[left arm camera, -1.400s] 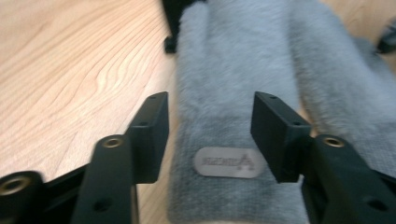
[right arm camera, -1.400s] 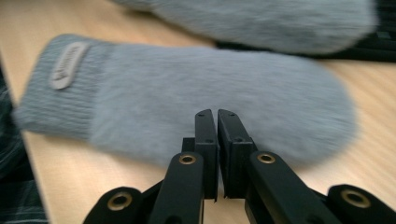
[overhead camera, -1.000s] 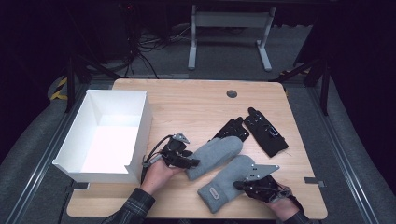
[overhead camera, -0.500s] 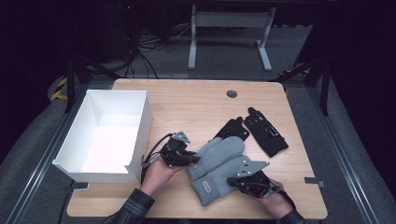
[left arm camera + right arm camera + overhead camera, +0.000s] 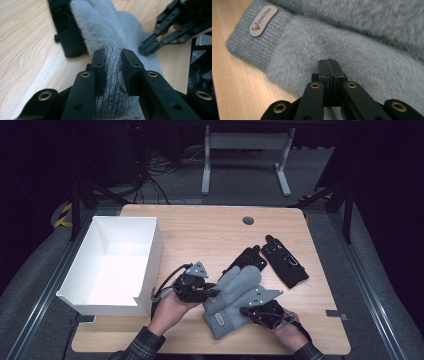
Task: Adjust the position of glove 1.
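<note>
Left gripper (image 5: 112, 65) clamped on grey glove's ribbed cuff (image 5: 110, 82), right gripper (image 5: 328, 65) jaws fully closed against fuzzy grey glove (image 5: 352, 57), near table's front edge (image 5: 200, 347).

Box (image 5: 112, 265) left on table (image 5: 200, 227); mittens (image 5: 235, 300) centre; gloves (image 5: 280, 260) behind-right.

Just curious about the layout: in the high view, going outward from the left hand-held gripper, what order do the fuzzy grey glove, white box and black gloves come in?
1. Fuzzy grey glove, in its jaws.
2. White box, to its left.
3. Black gloves, far right.
</note>
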A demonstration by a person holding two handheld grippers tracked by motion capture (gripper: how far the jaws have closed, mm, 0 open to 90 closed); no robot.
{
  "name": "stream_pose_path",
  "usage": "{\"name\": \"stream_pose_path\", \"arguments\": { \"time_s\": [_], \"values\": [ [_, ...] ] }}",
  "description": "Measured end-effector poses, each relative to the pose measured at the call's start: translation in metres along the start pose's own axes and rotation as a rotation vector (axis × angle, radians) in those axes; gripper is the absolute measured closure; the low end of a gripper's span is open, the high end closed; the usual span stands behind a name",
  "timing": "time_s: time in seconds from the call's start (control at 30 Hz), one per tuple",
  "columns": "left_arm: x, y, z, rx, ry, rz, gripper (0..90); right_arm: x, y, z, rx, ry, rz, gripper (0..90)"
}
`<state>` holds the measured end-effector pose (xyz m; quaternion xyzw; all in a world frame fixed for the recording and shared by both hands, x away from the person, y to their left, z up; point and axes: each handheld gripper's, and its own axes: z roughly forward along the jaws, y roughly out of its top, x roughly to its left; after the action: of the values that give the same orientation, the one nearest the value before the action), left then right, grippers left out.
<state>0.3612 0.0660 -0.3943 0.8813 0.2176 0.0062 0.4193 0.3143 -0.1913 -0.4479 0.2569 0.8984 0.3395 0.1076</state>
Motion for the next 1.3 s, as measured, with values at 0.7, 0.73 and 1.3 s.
{"name": "stream_pose_path", "arguments": {
  "time_s": [0.7, 0.73, 1.3],
  "values": [
    [-0.032, 0.002, 0.012, -0.035, -0.193, 0.065, 67.7, -0.002, 0.005, 0.005, -0.01, -0.028, 0.022, 90.0],
    [-0.032, 0.002, 0.014, -0.04, -0.211, 0.057, 67.8, -0.002, 0.004, 0.004, -0.014, -0.029, 0.026, 90.0],
    [-0.035, -0.003, 0.026, -0.014, -0.22, 0.052, 62.7, -0.035, -0.029, -0.044, -0.045, -0.108, 0.135, 87.1]
  ]
}}
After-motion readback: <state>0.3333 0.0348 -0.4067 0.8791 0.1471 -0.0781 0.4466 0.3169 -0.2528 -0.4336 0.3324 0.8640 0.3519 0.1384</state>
